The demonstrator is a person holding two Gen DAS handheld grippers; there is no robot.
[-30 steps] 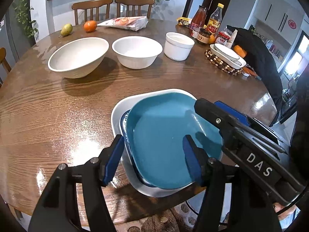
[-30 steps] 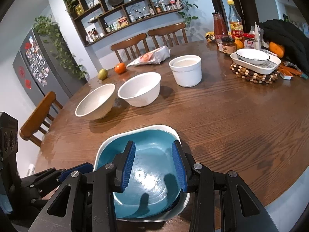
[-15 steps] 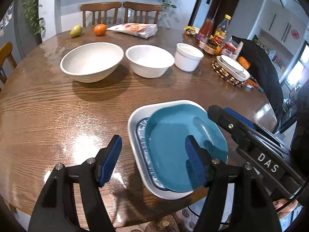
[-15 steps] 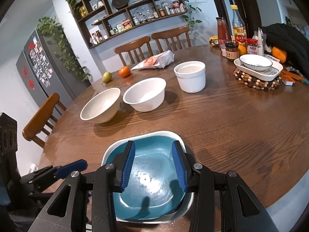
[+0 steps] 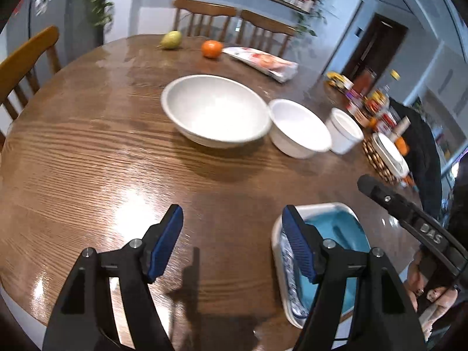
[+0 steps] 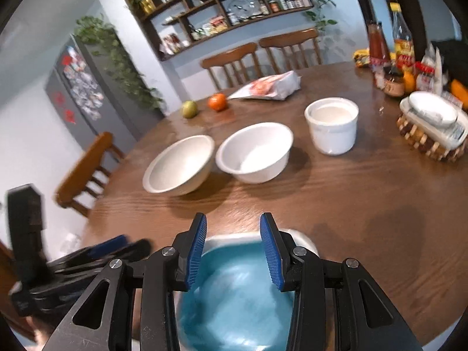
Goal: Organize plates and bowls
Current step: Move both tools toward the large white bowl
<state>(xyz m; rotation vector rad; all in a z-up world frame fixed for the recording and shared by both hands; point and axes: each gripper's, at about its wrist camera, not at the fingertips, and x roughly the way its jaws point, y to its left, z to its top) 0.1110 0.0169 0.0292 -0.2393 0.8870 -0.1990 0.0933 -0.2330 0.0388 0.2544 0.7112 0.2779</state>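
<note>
A blue plate (image 5: 340, 234) lies stacked on a patterned plate inside a white square plate (image 5: 318, 208) at the table's near edge; the stack also shows in the right wrist view (image 6: 234, 292). A wide white bowl (image 5: 215, 111), a smaller white bowl (image 5: 298, 128) and a white straight-sided pot (image 5: 343, 131) stand in a row mid-table. My left gripper (image 5: 231, 242) is open and empty, over bare wood left of the stack. My right gripper (image 6: 233, 251) is open and empty above the blue plate.
A pear (image 5: 171, 40), an orange (image 5: 211, 49) and a snack bag (image 5: 263, 62) lie at the far side. Bottles and jars (image 6: 392, 55) and a dish on a beaded trivet (image 6: 430, 128) stand at the right. Wooden chairs (image 5: 27, 64) ring the round table (image 5: 87, 158).
My left gripper has swung left, off the plate stack and over bare table. My right gripper has pulled back a little above the blue plate. Both stay open.
</note>
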